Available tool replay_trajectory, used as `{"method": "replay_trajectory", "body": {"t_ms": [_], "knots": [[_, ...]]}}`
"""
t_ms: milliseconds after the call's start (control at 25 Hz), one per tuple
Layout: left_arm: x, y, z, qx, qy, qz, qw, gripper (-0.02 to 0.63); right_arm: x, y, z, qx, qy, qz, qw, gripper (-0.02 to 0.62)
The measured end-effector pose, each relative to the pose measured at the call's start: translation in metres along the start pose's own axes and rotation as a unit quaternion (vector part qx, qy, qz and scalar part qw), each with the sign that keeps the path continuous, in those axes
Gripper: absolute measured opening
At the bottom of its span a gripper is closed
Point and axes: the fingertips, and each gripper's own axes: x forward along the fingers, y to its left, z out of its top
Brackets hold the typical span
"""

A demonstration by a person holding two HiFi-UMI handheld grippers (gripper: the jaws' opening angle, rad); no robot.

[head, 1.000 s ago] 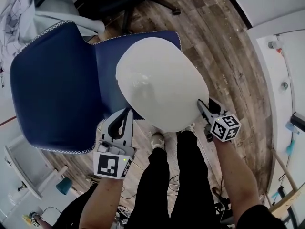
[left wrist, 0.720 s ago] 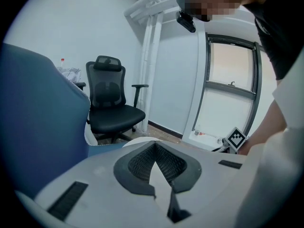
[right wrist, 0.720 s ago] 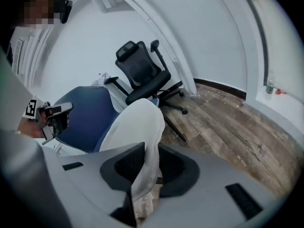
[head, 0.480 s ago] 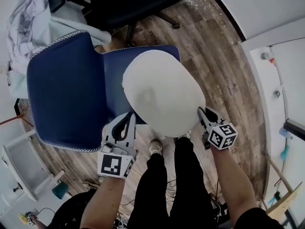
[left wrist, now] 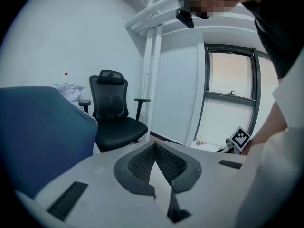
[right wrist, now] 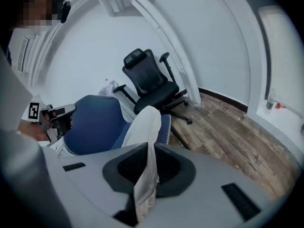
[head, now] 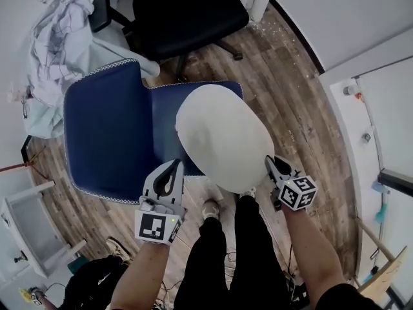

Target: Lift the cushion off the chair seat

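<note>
White oval cushion [head: 222, 137] hangs tilted over the blue chair seat [head: 110, 141].

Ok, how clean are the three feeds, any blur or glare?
Head view: sharp, evenly lit, white oval fabric cushion crisp, edges bowed. Left gripper view: strong fisheye, dark corners, tall window washed out. Right gripper view: same fisheye, pinched cushion fabric soft up close.

Matt white cloth cushion [head: 222, 137]; smooth blue leather-look chair [head: 110, 141]; worn wood floor [head: 290, 95].
</note>
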Motion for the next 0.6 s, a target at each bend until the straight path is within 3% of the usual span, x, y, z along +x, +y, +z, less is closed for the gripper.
{"method": "replay_trajectory", "body": {"t_ms": [600], "knots": [[-0.047,0.004,0.085,0.024,-0.022,-0.001,0.9995,0.005,-0.027,0.079,0.048,-0.011,-0.008,0.01,1.0,0.037]]}}
